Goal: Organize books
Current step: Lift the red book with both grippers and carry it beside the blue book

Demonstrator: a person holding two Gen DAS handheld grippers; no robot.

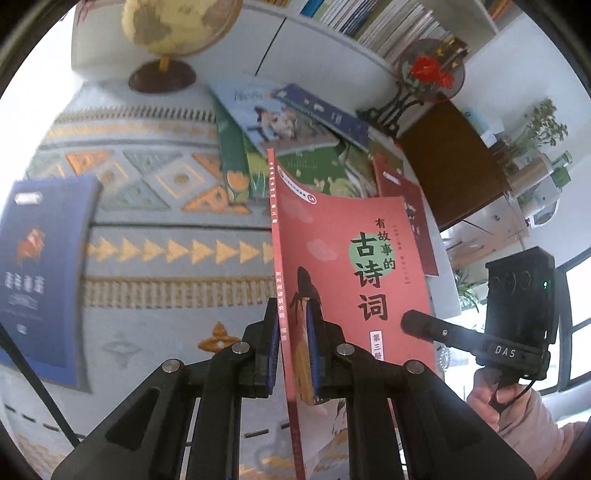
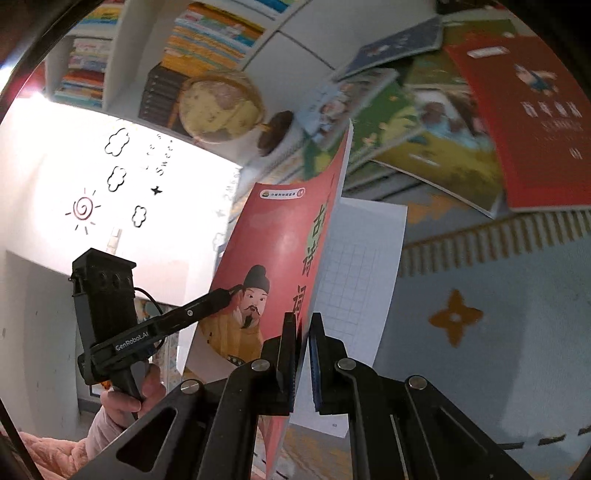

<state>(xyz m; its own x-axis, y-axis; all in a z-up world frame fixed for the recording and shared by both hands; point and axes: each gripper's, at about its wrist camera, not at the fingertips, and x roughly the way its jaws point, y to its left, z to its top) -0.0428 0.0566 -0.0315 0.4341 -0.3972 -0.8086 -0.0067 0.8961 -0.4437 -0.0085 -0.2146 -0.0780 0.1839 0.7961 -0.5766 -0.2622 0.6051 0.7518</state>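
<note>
Book: we hold one red book (image 1: 354, 266) up off the rug (image 1: 155, 236), pinched from two sides; its cover faces the left wrist camera, with a robed figure low on it.
Long axis: the spine (image 1: 276, 258) runs up and away from our left gripper (image 1: 291, 354), tilted a little; in the right wrist view the same red book (image 2: 273, 258) stands edge-on, leaning left.
Left gripper: closed on the red book at the lower spine edge, blue pads (image 1: 313, 350) pressed to cover and back.
Right gripper: our right gripper (image 2: 303, 354) is clamped narrow on the opposite, open edge of the book; one loose white gridded page (image 2: 354, 273) hangs to the right of the cover, behind the right-hand pad, so we judge only part of the pages may be caught there.
Which hand is nearer: both are on it, one at each lower edge; neither needs to reach.
Pile: the other books (image 1: 295, 147) lie scattered flat on the rug beyond the held one, near the globe (image 1: 173, 33).
Shelf: the bookcase (image 1: 369, 22) stands past the pile, ahead and above, its rows already packed.
Next move, as we judge it: carry the book forward, spine leading or upright, without letting the cover splay open.
</note>
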